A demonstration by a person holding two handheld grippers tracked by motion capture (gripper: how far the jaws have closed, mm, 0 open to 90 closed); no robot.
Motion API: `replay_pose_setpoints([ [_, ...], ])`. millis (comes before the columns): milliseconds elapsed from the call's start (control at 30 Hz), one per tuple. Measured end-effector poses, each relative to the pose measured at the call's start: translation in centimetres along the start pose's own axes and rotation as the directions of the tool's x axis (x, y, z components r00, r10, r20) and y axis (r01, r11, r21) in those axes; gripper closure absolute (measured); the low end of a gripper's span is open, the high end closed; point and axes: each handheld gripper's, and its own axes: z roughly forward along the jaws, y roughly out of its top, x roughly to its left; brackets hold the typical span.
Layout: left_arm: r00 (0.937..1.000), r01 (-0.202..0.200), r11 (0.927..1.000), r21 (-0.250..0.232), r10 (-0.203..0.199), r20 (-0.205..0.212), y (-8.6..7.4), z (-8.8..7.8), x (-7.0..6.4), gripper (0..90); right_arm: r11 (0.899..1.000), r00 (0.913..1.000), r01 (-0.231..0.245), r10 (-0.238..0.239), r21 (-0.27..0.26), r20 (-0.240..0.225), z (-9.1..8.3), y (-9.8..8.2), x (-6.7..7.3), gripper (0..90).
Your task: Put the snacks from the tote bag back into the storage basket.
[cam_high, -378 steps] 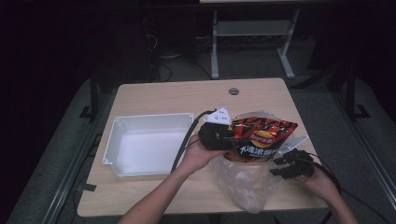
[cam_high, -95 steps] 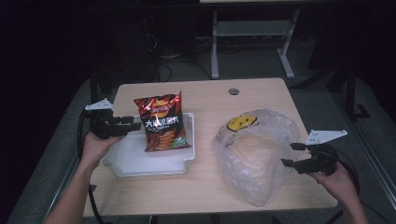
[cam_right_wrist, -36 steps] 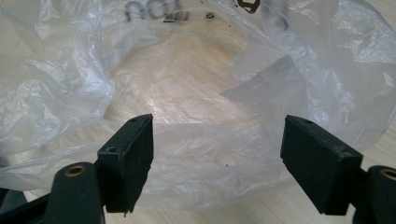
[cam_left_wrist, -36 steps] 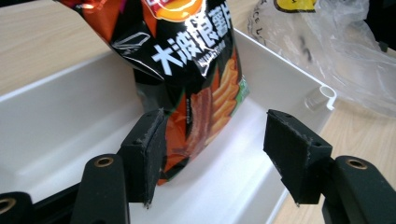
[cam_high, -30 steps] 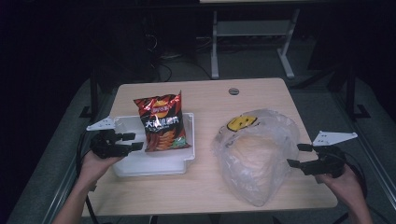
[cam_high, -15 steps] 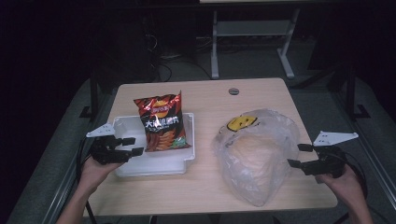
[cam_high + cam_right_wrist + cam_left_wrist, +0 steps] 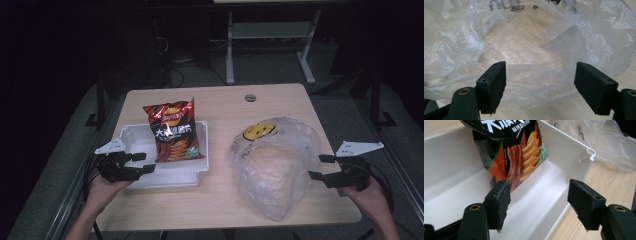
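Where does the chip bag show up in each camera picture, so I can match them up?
High view: the chip bag lies left of centre, its lower end in the white tray.
Left gripper view: top centre, its lower end hangs into the tray, beyond the open jaws.
Right gripper view: not in it.
Shared landmark: the clear plastic bag, at top right in the left gripper view and across the right gripper view.

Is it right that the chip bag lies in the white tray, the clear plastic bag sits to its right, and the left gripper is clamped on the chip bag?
Not quite: the left gripper is open, apart from the chip bag, as the left gripper view shows.
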Motion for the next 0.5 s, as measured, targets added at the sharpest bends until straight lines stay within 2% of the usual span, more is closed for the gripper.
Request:
replay_pose_setpoints([
  [500,0.9999,0.0,1.0,0.002,0.0,0.015,-1.09,0.11,-0.86,30.9,1.0,1.0,0.005,-0.005,0.007,-0.008,0.26,-0.23,0.01,25.0],
])
